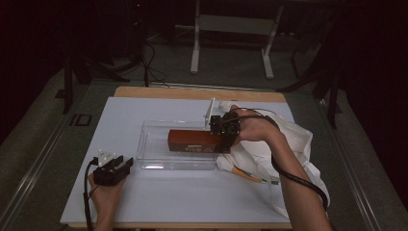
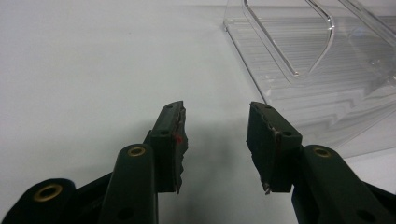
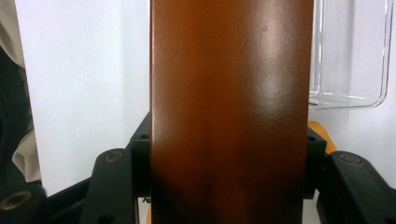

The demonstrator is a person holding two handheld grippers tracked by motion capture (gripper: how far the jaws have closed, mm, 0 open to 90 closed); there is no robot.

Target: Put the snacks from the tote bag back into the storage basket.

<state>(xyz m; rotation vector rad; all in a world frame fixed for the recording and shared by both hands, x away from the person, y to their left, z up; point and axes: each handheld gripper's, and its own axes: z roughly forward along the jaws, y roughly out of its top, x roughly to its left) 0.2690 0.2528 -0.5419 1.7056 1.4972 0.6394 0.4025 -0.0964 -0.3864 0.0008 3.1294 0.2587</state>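
While we held the brown box (image 1: 195, 140) clamped at its right end in the right tool (image 1: 226, 137), its long axis ran left-right across the table (image 1: 159, 197), the free end w/in the clear bin (image 1: 154, 144), above its floor, bin lying left of that tool. Left tool (image 1: 114, 169), jaws apart & empty, sat near bin's front-left corner, so the right hand was nearer.

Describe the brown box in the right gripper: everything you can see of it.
The brown box is a long rectangular carton, reddish-brown with a slight gloss and pale print on its side. It lies level over the clear plastic bin, one end clamped in the right gripper. In the right gripper view its smooth face runs between the jaws.
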